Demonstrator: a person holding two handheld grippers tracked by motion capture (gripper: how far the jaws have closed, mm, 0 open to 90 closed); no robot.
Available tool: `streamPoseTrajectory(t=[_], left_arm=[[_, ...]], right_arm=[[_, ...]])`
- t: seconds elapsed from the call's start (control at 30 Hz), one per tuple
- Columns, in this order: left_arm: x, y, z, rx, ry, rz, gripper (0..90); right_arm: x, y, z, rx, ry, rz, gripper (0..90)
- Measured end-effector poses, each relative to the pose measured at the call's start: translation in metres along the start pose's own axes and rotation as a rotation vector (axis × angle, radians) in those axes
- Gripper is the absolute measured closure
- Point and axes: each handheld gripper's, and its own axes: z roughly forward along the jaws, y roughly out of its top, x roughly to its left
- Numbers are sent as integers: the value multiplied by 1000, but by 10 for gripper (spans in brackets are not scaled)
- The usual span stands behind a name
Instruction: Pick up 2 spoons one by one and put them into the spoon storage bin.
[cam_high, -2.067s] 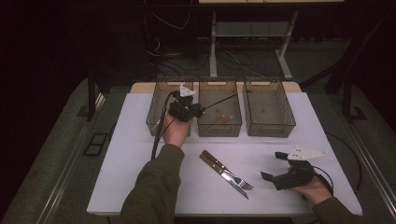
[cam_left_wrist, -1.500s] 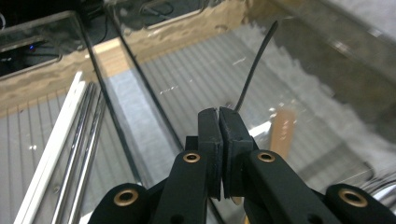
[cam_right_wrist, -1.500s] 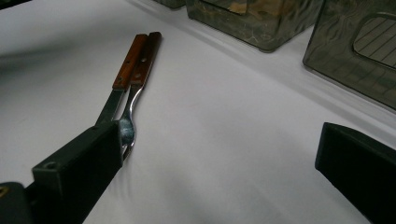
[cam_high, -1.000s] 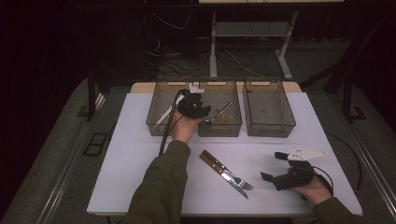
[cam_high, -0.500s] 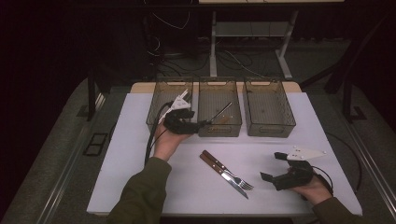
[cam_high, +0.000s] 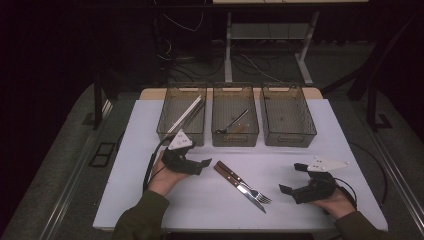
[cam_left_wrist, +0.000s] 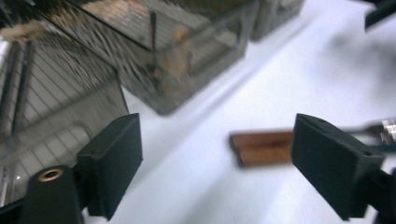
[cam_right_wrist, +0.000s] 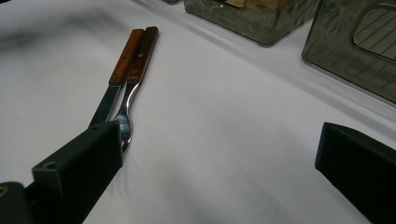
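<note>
A knife (cam_high: 248, 192) and a fork (cam_high: 245, 182) with brown wooden handles lie side by side on the white table (cam_high: 320, 130). My left gripper (cam_high: 202, 166) hovers low just left of the handle ends (cam_left_wrist: 261, 147). Its jaws have just been opening and stand open (cam_left_wrist: 217, 135) with nothing between them. My right gripper (cam_high: 291, 178) rests open at the front right, pointing at the fork's tines, with bare table between its jaws (cam_right_wrist: 219, 135). The fork (cam_right_wrist: 140, 56) and the knife (cam_right_wrist: 122, 58) run away from its left jaw.
Three clear bins stand in a row at the back. The left bin (cam_high: 165, 131) holds long pale sticks (cam_high: 186, 114), the middle bin (cam_high: 216, 135) holds a dark utensil (cam_high: 234, 122), and the right bin (cam_high: 287, 140) has nothing in it. A cable (cam_high: 150, 165) trails from my left gripper.
My left gripper let go of a utensil in the middle bin, pulled back toward the person and sank beside the knife and fork. Its jaws opened. The right gripper stayed still.
</note>
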Motion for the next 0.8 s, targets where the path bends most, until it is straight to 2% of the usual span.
streamPoseTrajectory(t=[0.17, 0.43, 0.5, 0.63, 0.8], left_arm=[[-6, -18, -14, -26, -38, -1, 120], [-15, -44, -32, -35, -58, 13, 41], [-16, -50, -35, -41, -71, 3, 13], [-16, -57, -37, -34, -79, -27, 0], [-17, -57, -36, -24, -75, -26, 0]], right_arm=[[0, -1, -1, 5, -4, 7, 8], [-1, -1, 0, 13, 1, 13, 9], [-1, 0, 0, 9, 7, 22, 9], [-2, 2, -1, 7, 5, 17, 8], [-3, 10, 1, 13, 13, 22, 9]])
